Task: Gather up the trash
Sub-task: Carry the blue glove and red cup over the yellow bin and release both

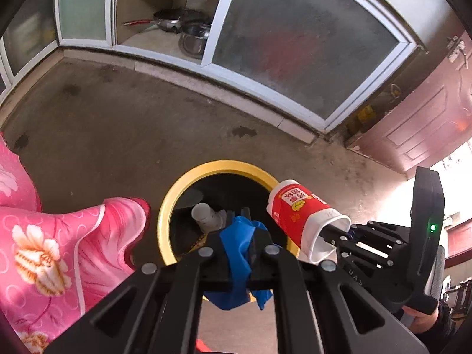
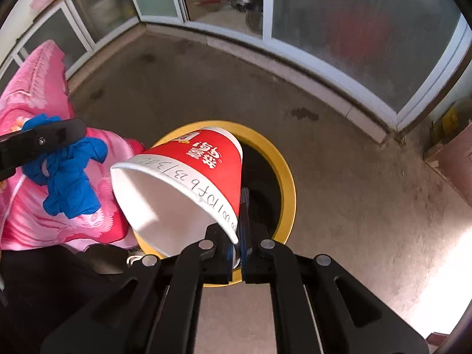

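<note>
The left gripper [image 1: 242, 236] points steeply down at a bin [image 1: 177, 194] with a yellow rim that stands on the concrete floor [image 1: 118, 118]. Its jaws are clamped on a crumpled blue glove [image 1: 239, 253], which bunches between them and hangs out below. In the left wrist view the glove sits over the bin's mouth at about 6 o'clock of the rim. Inside the dark bin lies a white tube-like piece of trash [image 1: 206, 215]; what else is in there is too dark to tell.

The right gripper [image 2: 237, 236] also points down toward the bin [image 2: 283, 177]. Its jaws are closed on the rim of a red and white paper cup [image 2: 200, 171], with 1 finger inside the cup's mouth and 1 outside. The cup lies tilted, its open mouth toward the camera and its base toward 1 o'clock, over the bin's opening. Handwritten characters run along the white band at its rim.

In the right wrist view the glove [image 2: 70, 174] and the left gripper [image 2: 59, 135] show at 9 o'clock, in front of a pink flowered cloth [image 2: 35, 103]. In the left wrist view the cup [image 1: 301, 212] is at 3 o'clock of the bin, just beside the glove but apart from it.

A cabinet [image 1: 295, 44] with frosted sliding doors runs along the floor at 12 o'clock; pans [image 1: 177, 23] rest on its open shelf.
</note>
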Available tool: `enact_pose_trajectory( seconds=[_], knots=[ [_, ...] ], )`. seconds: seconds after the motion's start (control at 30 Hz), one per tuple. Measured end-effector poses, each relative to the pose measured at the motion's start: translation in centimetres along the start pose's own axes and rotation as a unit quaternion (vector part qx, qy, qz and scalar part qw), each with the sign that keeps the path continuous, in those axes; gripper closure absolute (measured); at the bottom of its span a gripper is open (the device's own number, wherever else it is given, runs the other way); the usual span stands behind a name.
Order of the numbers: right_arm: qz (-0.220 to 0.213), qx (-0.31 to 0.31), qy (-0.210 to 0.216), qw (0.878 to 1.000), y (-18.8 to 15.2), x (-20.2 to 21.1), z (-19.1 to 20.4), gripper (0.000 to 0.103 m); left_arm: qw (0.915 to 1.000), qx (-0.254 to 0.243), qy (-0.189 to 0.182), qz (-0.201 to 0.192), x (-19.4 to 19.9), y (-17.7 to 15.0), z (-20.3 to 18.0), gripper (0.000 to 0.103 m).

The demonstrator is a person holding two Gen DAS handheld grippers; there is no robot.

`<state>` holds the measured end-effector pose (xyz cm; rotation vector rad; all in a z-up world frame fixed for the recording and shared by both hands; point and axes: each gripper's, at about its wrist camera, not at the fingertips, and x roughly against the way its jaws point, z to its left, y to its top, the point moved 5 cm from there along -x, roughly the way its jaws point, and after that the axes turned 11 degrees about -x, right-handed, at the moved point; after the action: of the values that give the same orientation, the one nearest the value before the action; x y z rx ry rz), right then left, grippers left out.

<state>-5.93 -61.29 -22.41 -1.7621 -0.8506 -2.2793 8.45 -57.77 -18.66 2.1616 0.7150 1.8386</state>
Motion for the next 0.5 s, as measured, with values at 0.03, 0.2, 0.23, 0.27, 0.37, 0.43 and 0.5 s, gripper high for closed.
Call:
enact_pose_trajectory(
  seconds=[0.03, 0.2, 0.23, 0.27, 0.37, 0.43, 0.5],
  knots=[
    [0.000, 0.000, -0.002, 1.000, 0.1, -0.3, 0.0, 0.100, 1.0000, 0.002, 0.002, 0.002, -0.4, -0.1, 0.1, 0.099],
    [0.017, -0.005, -0.005, 1.000, 0.2, -1.6, -0.1, 0.099, 0.9999, 0.000, 0.013, 0.010, -1.3, -0.1, 0.5, 0.097],
    [0.020, -0.006, -0.007, 1.000, 0.3, -1.9, -0.2, 0.099, 0.9999, 0.003, 0.010, 0.009, -1.3, 0.0, 0.6, 0.092],
    [0.023, -0.008, -0.014, 1.000, 0.2, -2.1, -0.5, 0.098, 0.9999, 0.006, 0.007, 0.008, -1.4, 0.1, 0.7, 0.082],
    [0.029, -0.015, -0.021, 0.999, 0.0, -2.5, -1.0, 0.086, 0.9997, 0.015, 0.019, -0.006, -1.1, 0.2, 1.1, 0.033],
    [0.024, -0.024, -0.016, 0.999, -0.1, -2.3, -1.5, 0.047, 0.9991, 0.016, 0.035, -0.020, -0.5, 0.1, 1.4, 0.024],
    [0.021, -0.033, -0.020, 0.999, -0.3, -2.0, -2.1, 0.046, 0.9989, 0.018, 0.037, -0.022, 0.1, 0.0, 1.5, 0.023]
  ],
)
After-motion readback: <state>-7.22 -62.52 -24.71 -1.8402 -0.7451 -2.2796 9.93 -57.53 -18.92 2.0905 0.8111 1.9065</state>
